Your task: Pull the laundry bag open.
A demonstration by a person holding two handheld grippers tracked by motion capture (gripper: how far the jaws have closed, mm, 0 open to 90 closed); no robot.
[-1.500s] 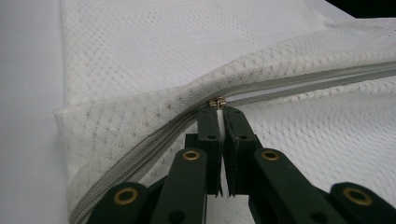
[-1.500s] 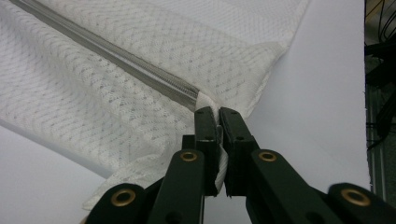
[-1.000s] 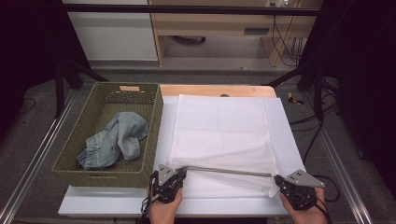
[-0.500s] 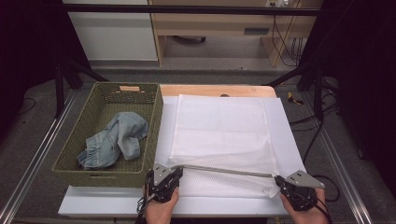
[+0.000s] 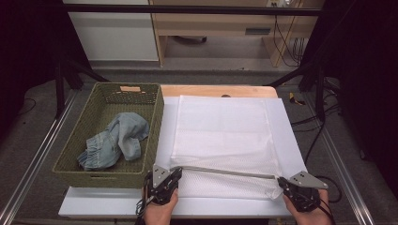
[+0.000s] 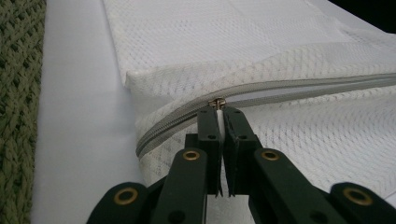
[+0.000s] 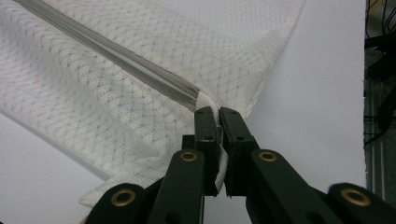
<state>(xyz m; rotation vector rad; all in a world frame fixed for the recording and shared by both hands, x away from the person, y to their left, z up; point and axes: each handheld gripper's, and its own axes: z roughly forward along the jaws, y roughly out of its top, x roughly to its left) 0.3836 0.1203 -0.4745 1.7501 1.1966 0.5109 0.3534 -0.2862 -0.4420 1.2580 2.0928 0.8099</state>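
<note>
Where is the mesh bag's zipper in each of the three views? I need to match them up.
High view: the zipper runs across the near end of the mesh laundry bag, from the left claw to the right claw.
Left gripper view: the zipper crosses mid-frame, with its slider at the claw tips.
Right gripper view: the zipper slants from top left down to the claw tips.
Shared landmark: the bag's white mesh.

Even overhead light is falling on the white tabletop (image 5: 112, 206) in the high view, while the room's sides are sinking into near black. The white mesh laundry bag (image 5: 225, 136) is casting only soft shadows. In both gripper views the near black jaws are blurring slightly, and far mesh is softening.
</note>
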